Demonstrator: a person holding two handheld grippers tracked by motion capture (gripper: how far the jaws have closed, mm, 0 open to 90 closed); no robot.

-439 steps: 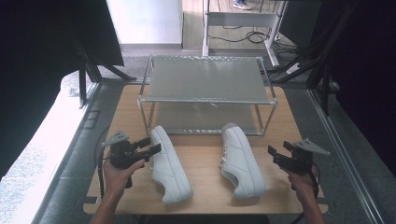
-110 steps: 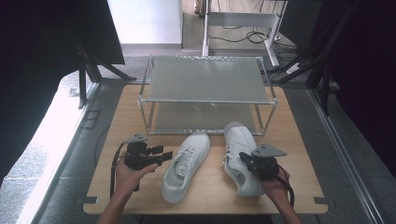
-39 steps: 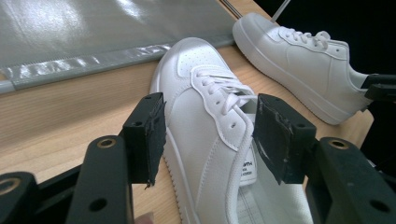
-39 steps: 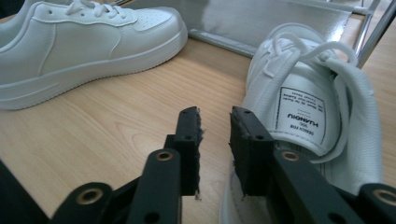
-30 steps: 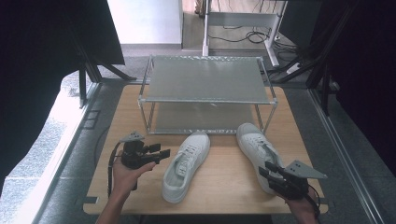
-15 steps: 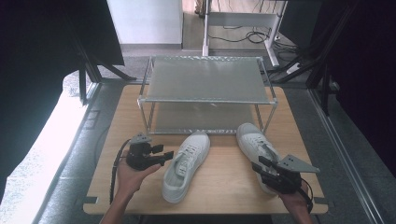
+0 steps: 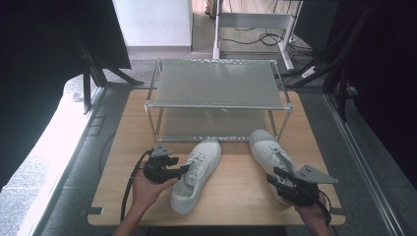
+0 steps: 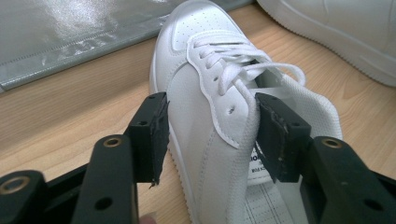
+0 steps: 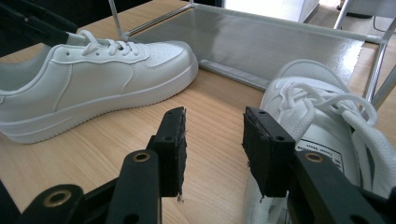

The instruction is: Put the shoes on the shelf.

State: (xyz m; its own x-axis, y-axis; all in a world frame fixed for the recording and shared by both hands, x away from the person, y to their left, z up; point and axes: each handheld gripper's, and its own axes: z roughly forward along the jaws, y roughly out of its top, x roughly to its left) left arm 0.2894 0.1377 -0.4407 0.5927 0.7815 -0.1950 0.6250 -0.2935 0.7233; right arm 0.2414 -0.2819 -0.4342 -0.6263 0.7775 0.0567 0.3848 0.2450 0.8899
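Two white sneakers lie on the wooden table (image 7: pixel 236 191) in front of a two-tier metal rack (image 7: pixel 216 98).

**Left sneaker.** The left sneaker (image 7: pixel 195 173) lies at lower centre of the high view, toe angled toward the rack's lower shelf and heel toward the bottom edge of the frame. In the left gripper view it occupies the centre of the frame (image 8: pixel 219 116), laces up and toe pointing to the top of the frame.

**Left gripper.** The left gripper (image 7: pixel 183 170) sits at lower left of centre in the high view, held by the person's left hand (image 7: pixel 147 189). Its jaws straddle the side wall of the left sneaker at the collar: one pad stands outside the shoe just beside the wall, and the other stands inside the opening, close to the inner lining. The jaws have just been closing, with the wall between them. A slim gap remains at the outer pad, so the claw is spread, not yet pinching.

**Right sneaker.** The right sneaker (image 7: pixel 270 157) lies at lower right of the high view, toe near the rack's right front leg.

**Right gripper.** The right gripper (image 7: pixel 276 178) rests at the heel end of the right sneaker. In the right gripper view its jaws are spread, with bare table between them and the right sneaker (image 9: pixel 317 126) just to the right of the right-hand pad. These jaws have just been opening and hold nothing.
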